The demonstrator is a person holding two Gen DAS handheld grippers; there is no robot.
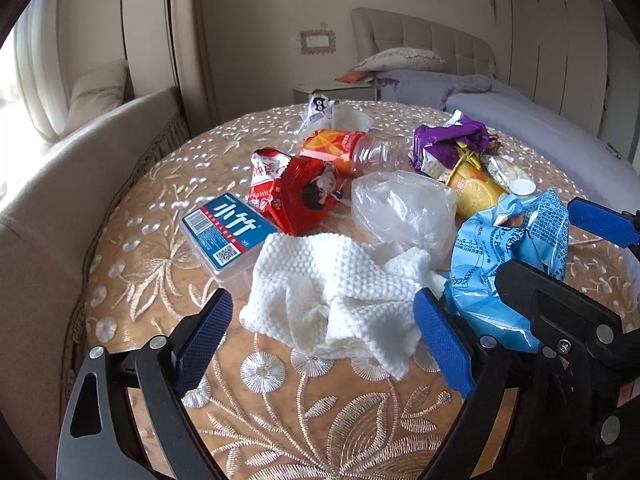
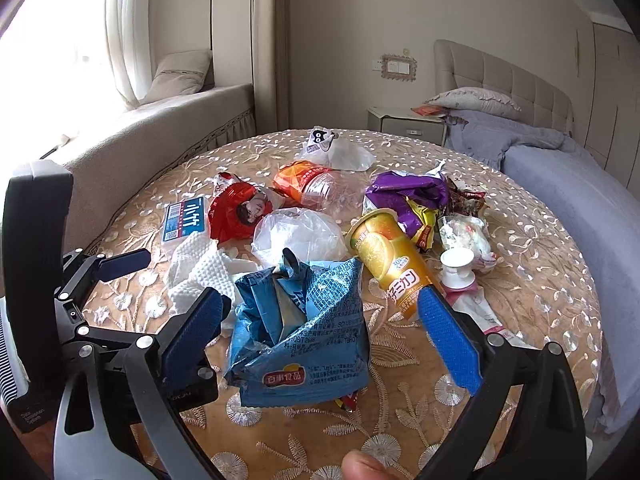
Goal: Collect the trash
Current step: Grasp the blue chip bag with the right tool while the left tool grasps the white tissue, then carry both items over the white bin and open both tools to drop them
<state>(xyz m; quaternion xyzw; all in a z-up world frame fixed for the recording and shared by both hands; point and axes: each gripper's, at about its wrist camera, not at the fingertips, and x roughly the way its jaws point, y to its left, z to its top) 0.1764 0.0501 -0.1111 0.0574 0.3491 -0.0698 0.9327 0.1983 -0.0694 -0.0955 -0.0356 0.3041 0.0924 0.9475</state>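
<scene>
Trash lies on a round embroidered table [image 1: 160, 280]. A crumpled white paper towel [image 1: 332, 292] lies between the open fingers of my left gripper [image 1: 324, 340]. A crumpled blue chip bag [image 2: 304, 328] lies between the open fingers of my right gripper [image 2: 324, 340]; it also shows in the left wrist view [image 1: 508, 256]. Further back are a clear plastic bag [image 2: 300, 236], a red wrapper [image 2: 240, 212], a yellow-orange tube [image 2: 392, 260], a purple wrapper [image 2: 408, 192] and a clear bottle with orange label [image 2: 316, 184].
A blue-labelled clear box [image 1: 220, 232] sits at the left of the pile. A white cap [image 2: 456, 264] and small wrappers lie at the right. A bed [image 2: 580, 184] stands to the right, a window seat [image 2: 160, 120] to the left, a nightstand [image 2: 408, 124] behind.
</scene>
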